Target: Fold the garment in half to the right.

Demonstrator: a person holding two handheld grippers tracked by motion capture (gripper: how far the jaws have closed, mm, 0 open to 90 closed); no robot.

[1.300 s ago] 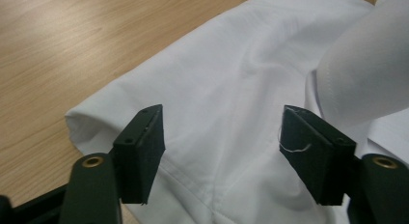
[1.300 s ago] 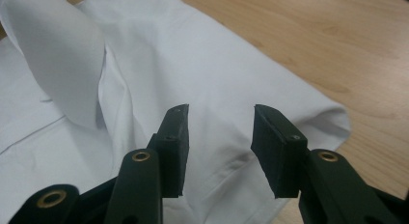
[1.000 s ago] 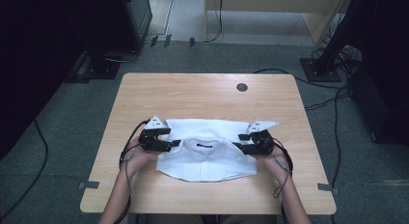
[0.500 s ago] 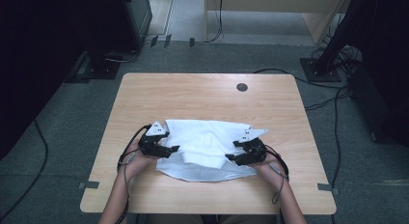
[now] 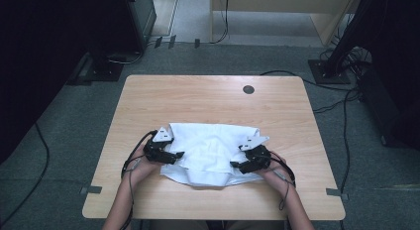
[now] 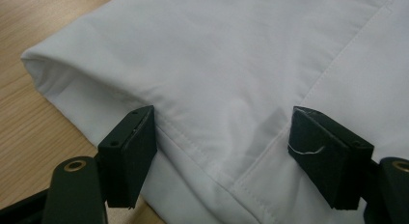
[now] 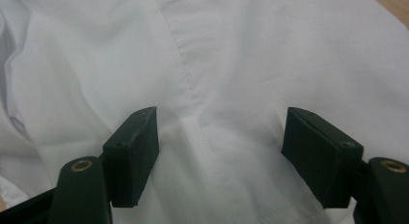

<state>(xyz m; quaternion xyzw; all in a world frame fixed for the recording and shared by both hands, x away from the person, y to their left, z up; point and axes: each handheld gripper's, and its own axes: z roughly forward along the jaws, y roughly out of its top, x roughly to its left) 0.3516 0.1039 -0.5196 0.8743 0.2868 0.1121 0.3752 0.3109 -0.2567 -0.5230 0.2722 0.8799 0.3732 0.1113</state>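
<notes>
Both grippers stand at the white shirt, one at either end, and neither is pinching cloth. In the high view the left gripper (image 5: 174, 154) sits at the left edge of the white shirt (image 5: 210, 150), its tips just over the folded side, while the right gripper (image 5: 236, 164) rests on the shirt's near right part, pointing in toward its middle. The shirt lies on the near half of the wooden table (image 5: 208, 98), well short of the round dark hole (image 5: 248, 89) at the table's far side. It is folded into a rough wide rectangle, with a loose lower layer peeking out along its near edge and a soft hump at its centre.

In the left gripper view the jaws stand wide apart above the shirt (image 6: 231, 64), nothing between the pads; a folded edge runs off to the left of them and stitched seams cross the cloth between them.

In the right gripper view the jaws are likewise apart and have just been opening, with the shirt (image 7: 251, 55) lying flat beneath and not caught; a stitched seam runs up from between them, and wrinkles gather at the left.

Judging by this, a fold has been laid and let go; the near edge looks untidy, so smoothing or a further fold probably remains.
</notes>
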